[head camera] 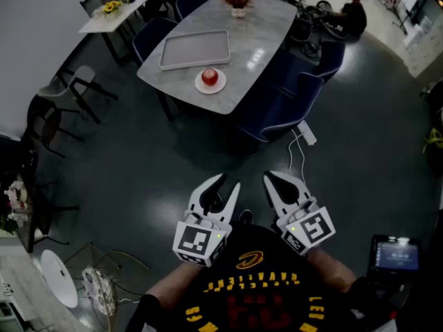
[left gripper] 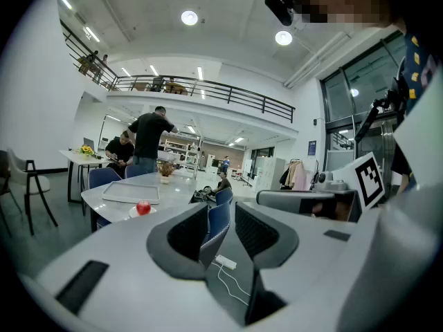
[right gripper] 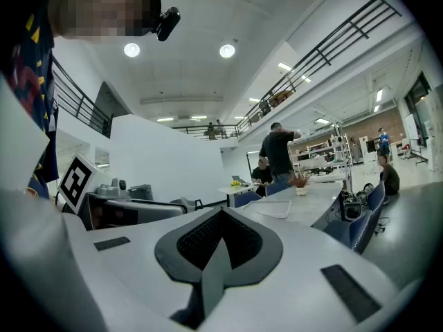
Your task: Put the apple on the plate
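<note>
Apple (head camera: 210, 76) is sitting on the plate (head camera: 199, 86) on the far bench (head camera: 256, 40), well apart from both grippers. Left gripper (head camera: 230, 180) fingers apart and empty, right gripper (head camera: 271, 178) fingers pinched together, empty. I'd leave it alone.

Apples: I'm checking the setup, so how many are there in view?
1. The apple sits on the white plate at the near edge of the grey table, beside the tray. No others show.

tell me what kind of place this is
Probably a large open-plan office or lab common area: a long meeting table with blue chairs around it, a railed mezzanine overhead, and people busy at a side table in the background.
</note>
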The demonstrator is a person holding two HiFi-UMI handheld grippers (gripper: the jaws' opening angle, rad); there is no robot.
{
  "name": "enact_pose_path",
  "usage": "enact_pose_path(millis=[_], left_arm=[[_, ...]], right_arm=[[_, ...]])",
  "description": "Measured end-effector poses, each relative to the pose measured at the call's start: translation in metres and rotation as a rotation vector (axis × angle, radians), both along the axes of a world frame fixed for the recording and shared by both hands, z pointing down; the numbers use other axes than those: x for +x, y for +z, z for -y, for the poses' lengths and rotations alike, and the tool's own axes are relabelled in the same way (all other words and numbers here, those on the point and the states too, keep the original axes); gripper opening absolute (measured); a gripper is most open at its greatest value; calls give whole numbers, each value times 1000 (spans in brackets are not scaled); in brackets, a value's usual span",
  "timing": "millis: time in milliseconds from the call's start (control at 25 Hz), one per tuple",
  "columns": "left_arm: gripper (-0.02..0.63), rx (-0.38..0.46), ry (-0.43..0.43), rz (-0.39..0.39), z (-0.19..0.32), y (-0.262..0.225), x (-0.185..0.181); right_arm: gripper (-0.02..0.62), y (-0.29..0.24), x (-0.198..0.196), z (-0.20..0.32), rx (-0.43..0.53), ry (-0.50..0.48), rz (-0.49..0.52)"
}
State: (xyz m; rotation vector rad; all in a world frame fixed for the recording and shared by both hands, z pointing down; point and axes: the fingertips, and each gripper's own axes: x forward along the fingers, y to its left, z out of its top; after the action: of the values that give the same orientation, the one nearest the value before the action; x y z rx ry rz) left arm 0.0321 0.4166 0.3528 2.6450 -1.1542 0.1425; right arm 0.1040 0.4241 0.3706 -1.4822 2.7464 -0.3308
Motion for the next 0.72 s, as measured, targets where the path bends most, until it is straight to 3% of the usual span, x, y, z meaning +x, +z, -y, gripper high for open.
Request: enact_pose_path(millis=[360, 520, 720], left_arm=[[127, 4, -4, 18, -2, 16, 1], [127, -4, -8, 29, 5, 19, -2], [127, -64, -27, 37, 31, 30, -15]], right_arm=[[6, -9, 2, 3, 19, -10, 31], [6, -6, -3, 12, 4, -20, 0], [6, 6, -14, 35, -34, -25, -1]])
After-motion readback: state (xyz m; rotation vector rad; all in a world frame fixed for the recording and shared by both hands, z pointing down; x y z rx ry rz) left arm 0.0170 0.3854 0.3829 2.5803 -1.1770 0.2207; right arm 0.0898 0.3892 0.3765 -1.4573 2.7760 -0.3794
